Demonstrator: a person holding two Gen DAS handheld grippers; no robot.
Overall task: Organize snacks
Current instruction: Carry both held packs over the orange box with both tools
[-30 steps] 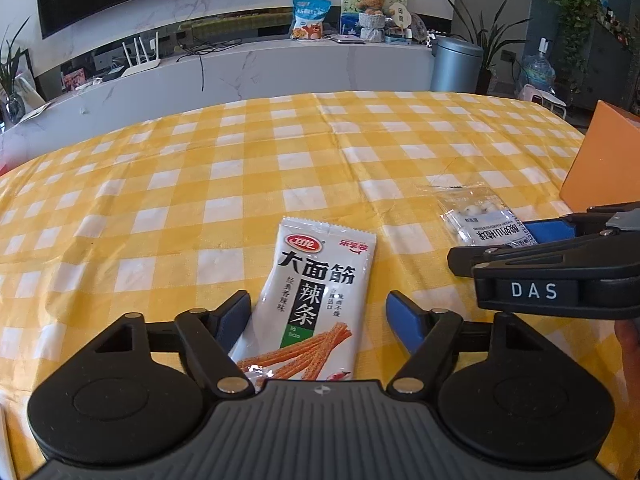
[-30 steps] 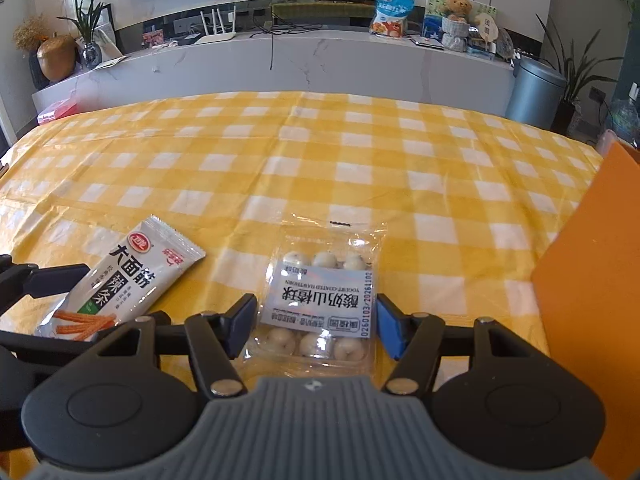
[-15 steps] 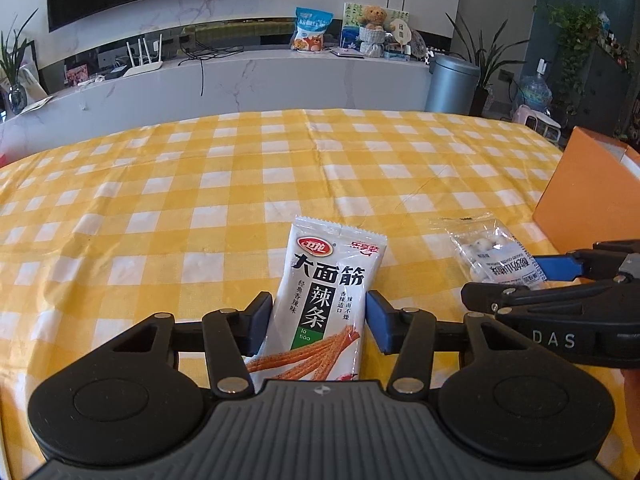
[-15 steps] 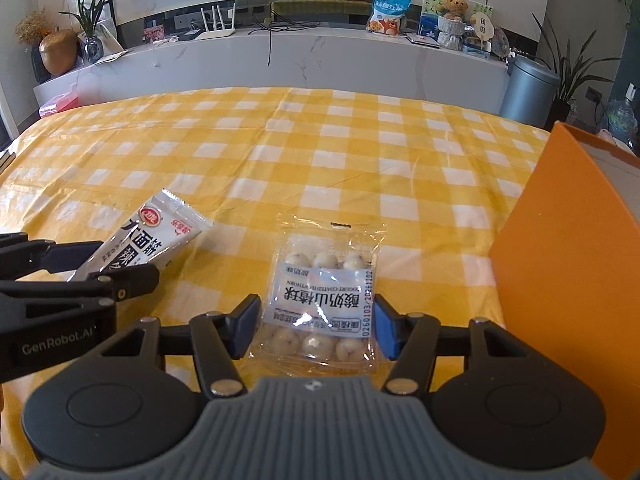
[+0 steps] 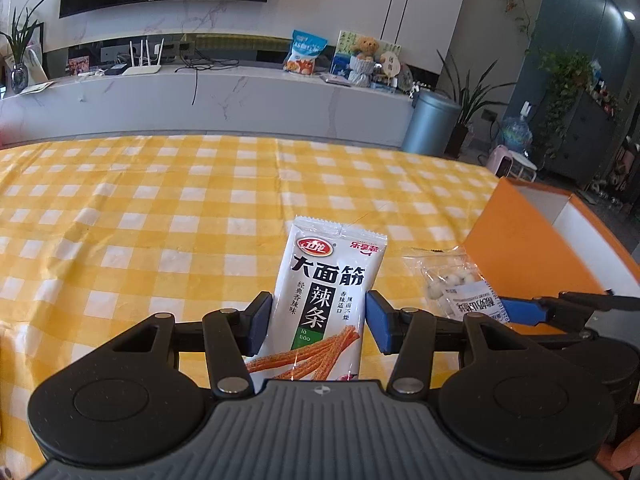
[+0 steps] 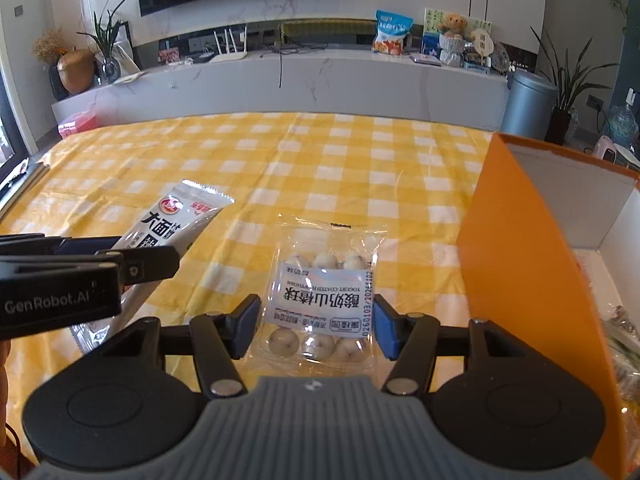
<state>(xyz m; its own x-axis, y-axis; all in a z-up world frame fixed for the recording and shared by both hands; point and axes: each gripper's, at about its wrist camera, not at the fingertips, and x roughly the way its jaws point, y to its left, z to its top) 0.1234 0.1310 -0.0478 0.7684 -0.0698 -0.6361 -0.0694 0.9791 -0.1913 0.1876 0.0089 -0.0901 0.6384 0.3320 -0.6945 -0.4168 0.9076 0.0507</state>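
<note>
My left gripper (image 5: 318,320) is shut on a white spicy-strip snack packet (image 5: 326,292) and holds it upright above the yellow checked tablecloth (image 5: 160,220). My right gripper (image 6: 316,326) is shut on a clear packet of white yogurt-coated balls (image 6: 324,300), also lifted off the table. In the right wrist view the strip packet (image 6: 176,224) and left gripper show at the left. In the left wrist view the ball packet (image 5: 456,280) shows at the right. An open orange box (image 6: 520,248) stands to the right; its white inside holds some packets.
The orange box (image 5: 520,248) sits at the table's right edge. Beyond the table stand a marble counter (image 5: 200,96) with a snack bag, a teddy bear and a router, and a grey bin (image 5: 430,120).
Both grippers closed on their packets and lifted them off the tablecloth. Both have risen and moved toward the orange box, whose open inside now shows.
</note>
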